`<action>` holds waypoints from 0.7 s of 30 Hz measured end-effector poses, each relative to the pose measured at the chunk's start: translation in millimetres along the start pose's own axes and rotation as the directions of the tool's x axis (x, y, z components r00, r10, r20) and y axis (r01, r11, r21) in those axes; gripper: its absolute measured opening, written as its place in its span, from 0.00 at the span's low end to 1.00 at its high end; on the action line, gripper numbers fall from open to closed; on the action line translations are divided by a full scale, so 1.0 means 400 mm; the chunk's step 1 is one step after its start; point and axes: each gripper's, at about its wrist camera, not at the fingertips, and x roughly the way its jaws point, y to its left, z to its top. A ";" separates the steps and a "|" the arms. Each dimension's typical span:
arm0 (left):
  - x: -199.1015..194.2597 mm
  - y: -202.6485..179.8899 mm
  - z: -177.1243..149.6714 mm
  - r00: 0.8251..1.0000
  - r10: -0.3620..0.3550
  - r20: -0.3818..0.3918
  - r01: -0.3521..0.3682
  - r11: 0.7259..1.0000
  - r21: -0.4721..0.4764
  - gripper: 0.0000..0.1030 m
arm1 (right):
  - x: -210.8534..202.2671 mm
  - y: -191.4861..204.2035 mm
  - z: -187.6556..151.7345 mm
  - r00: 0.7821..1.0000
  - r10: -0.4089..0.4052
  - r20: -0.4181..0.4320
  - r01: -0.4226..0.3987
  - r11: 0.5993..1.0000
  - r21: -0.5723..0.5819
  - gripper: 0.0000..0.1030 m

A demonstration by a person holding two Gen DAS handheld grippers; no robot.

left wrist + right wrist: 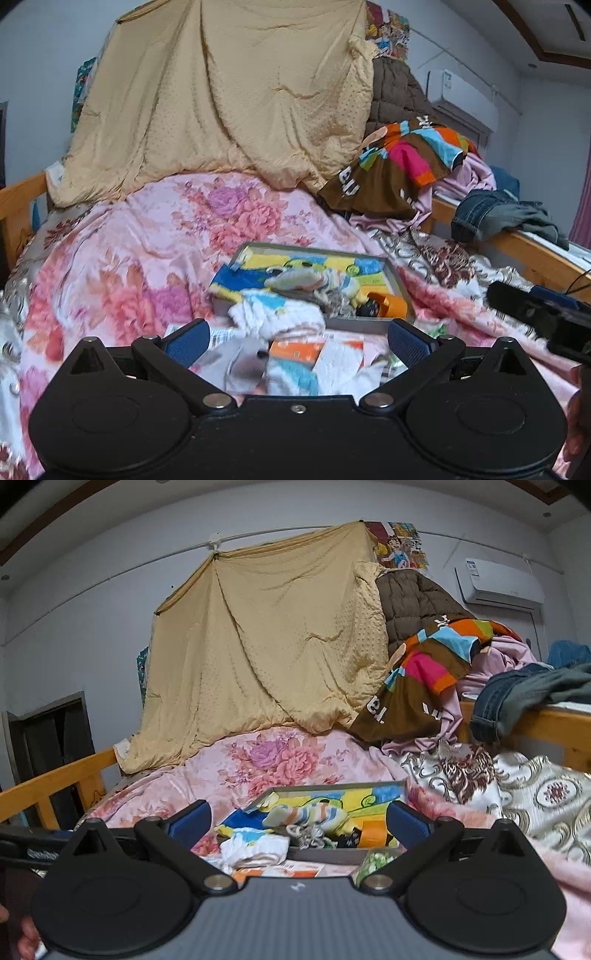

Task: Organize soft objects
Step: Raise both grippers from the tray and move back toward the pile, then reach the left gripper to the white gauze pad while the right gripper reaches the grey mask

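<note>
Closest to both cameras, two handheld grippers are hovering over a bed, each with its blue-padded fingers spread wide and gripping nothing. Below the left gripper (298,341), small soft items are lying in a blurred heap on the floral quilt (122,258): a grey sock (242,360), a white and blue cloth (295,376) and an orange and white piece (303,350). Just beyond them, a white sock (280,314) is draping over the near rim of a shallow grey tray (400,280). Inside the tray, a yellow and blue towel (314,264) is lining the bottom, with a striped sock (306,280) on top, a grey knitted bit beside it, and an orange object (391,304) in the near right corner. From the right gripper (298,821), the same tray (332,787) is sitting just ahead between the fingers. The right gripper is also showing at the right edge of the left view. Farther back, a tan blanket (280,642) is hanging like a tent over the bed. To its right, a brown multicoloured garment (424,686) and pink cloth are piling up, with jeans (517,690) draping over the wooden rail (554,723). An air conditioner (498,585) is sitting high on the far wall.
</note>
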 end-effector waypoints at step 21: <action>0.013 0.042 -0.143 0.991 -0.114 -0.066 0.118 0.991 0.055 0.99 | -0.082 0.039 -0.139 0.969 -0.187 -0.163 0.188 0.982 -0.009 1.00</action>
